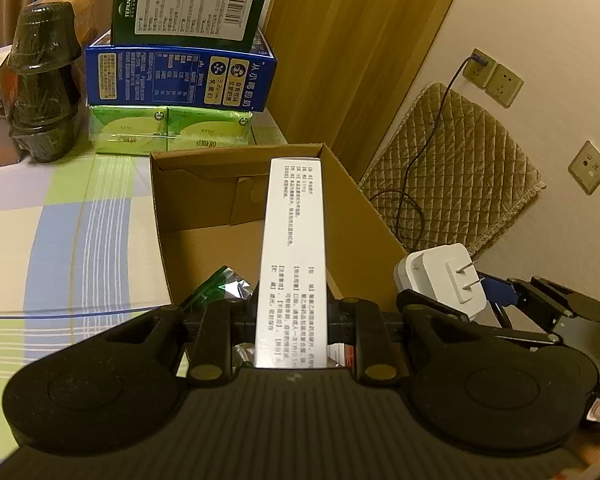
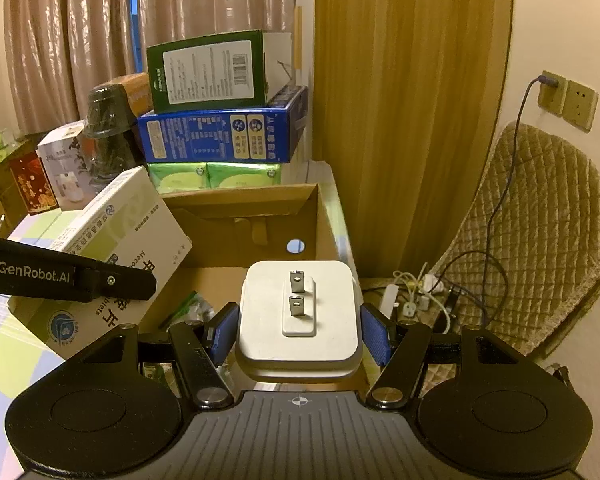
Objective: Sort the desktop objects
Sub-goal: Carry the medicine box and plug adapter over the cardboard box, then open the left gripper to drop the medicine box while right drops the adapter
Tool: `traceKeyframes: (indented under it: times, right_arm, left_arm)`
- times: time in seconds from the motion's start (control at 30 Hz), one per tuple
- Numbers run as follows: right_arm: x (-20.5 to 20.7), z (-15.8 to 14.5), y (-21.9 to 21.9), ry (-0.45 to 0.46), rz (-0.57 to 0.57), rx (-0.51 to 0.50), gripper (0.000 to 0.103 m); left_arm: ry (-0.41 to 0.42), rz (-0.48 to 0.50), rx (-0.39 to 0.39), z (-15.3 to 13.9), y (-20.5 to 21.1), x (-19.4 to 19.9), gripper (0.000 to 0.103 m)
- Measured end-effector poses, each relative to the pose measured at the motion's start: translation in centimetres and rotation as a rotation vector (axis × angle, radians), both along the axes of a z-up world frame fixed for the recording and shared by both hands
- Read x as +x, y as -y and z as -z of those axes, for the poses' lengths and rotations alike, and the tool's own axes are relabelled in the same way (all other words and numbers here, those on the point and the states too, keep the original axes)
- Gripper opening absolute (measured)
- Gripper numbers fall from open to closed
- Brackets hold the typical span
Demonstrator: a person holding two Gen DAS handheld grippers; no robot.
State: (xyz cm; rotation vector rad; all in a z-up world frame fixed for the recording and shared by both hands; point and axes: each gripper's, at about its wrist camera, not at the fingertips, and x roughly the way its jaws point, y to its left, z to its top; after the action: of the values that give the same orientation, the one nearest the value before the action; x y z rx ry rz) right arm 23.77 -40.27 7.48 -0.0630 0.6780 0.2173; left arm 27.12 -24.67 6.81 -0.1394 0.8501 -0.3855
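Left tongs (image 1: 290,320): pinching a white medicine box (image 1: 292,256) by its narrow sides, poised above the open cardboard carton (image 1: 364,216). Right tongs (image 2: 298,334): blue pads clamped on a white plug adapter (image 2: 298,316), prongs facing forward, also over the carton. Carton holds a foil packet (image 1: 224,284); otherwise mostly bare. Both items unreleased. Stacked boxes (image 2: 220,136) and dark cups (image 1: 44,84) remain on the bench (image 1: 60,232); sorting appears early.
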Motion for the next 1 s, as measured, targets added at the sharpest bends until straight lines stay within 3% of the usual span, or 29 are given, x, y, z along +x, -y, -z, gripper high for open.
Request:
traceKeyframes:
  times: [1.0]
  right_arm:
    - [2.0,1.0,-0.8,-0.023,-0.005,-0.004,0.062]
  left_arm:
    - [-0.034,-0.027,-0.008,1.7,-0.3,3.1,0.019]
